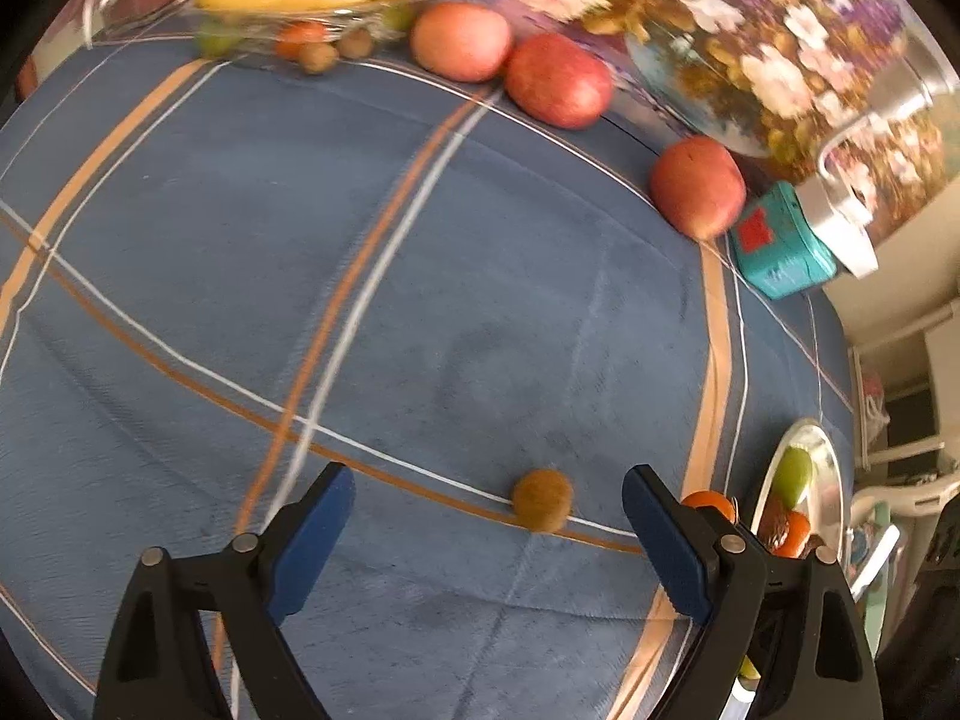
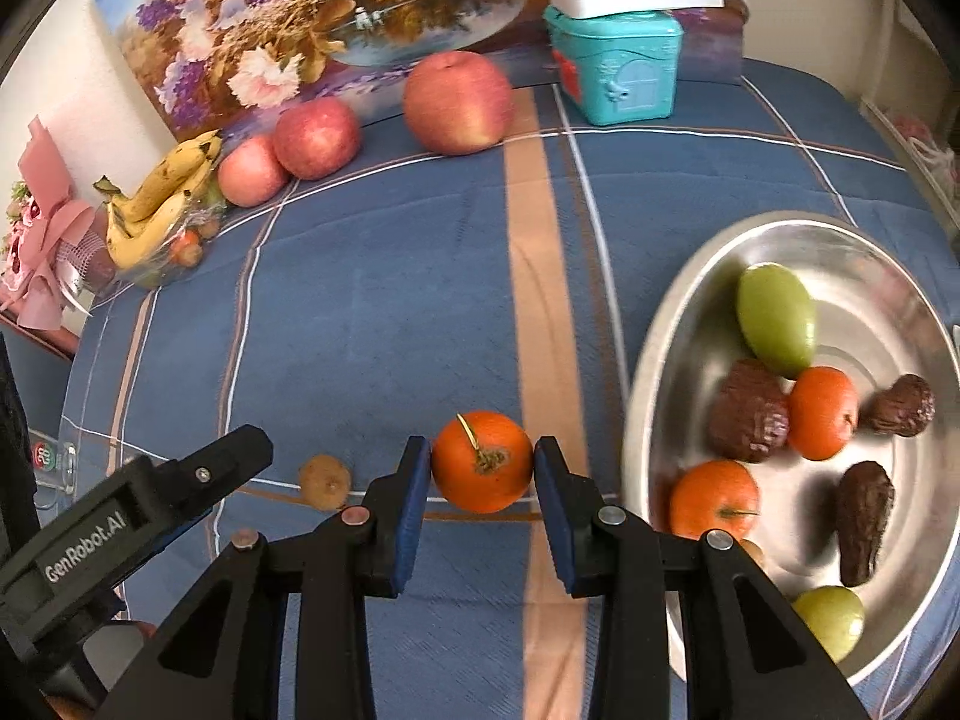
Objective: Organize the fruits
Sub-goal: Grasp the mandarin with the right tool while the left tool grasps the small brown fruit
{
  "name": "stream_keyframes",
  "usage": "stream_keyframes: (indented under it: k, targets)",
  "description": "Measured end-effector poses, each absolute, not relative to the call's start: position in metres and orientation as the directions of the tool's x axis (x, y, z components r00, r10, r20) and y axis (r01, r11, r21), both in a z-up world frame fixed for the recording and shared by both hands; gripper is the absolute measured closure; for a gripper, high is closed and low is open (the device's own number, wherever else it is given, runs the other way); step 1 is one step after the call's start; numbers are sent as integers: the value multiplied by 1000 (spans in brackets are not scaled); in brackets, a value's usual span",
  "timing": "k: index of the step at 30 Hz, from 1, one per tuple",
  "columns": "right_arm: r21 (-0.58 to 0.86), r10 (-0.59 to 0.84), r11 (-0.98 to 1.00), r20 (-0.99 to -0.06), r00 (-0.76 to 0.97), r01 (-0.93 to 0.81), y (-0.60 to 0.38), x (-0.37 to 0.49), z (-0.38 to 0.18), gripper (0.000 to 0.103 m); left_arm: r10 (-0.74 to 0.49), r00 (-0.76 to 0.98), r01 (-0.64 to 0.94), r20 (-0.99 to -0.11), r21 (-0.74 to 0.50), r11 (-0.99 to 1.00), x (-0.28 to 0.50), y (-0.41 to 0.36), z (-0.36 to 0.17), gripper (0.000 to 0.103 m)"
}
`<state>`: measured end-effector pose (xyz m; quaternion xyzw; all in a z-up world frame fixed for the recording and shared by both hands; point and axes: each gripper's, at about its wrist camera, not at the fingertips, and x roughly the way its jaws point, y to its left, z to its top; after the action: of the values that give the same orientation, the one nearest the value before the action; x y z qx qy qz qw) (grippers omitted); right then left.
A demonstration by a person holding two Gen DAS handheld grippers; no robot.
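My right gripper is shut on an orange tangerine, just left of the steel bowl. The bowl holds green fruits, tangerines and dark dried fruits. A small brown fruit lies on the blue cloth to the left; in the left wrist view this brown fruit sits between and just ahead of the open fingers of my left gripper. The left gripper's finger shows in the right wrist view. Three red apples stand at the back.
Bananas lie on a glass dish with small fruits at the back left. A teal toy house with white boxes on top stands at the back right, before a flower painting. A pink bouquet is far left.
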<state>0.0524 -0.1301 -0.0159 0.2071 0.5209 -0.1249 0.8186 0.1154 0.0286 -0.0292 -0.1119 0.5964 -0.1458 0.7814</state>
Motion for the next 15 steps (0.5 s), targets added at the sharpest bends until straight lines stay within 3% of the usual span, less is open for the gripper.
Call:
stream_keyframes:
  k: [7,11,15]
  targets:
    - [202,16,882,-915,402,425,-130,50,-17,66,-388,223,125,-894,-368,921,114,15,-32,33]
    - [203,23,881,-921,389,427,-130,49,-21,66,-386,211,131,-898,-365,922,114,11,-35,51]
    - [204,31,879,-926,376,431,-130,49,-26,66,-379,202,133,-903,-358,924,116,6,-39,54]
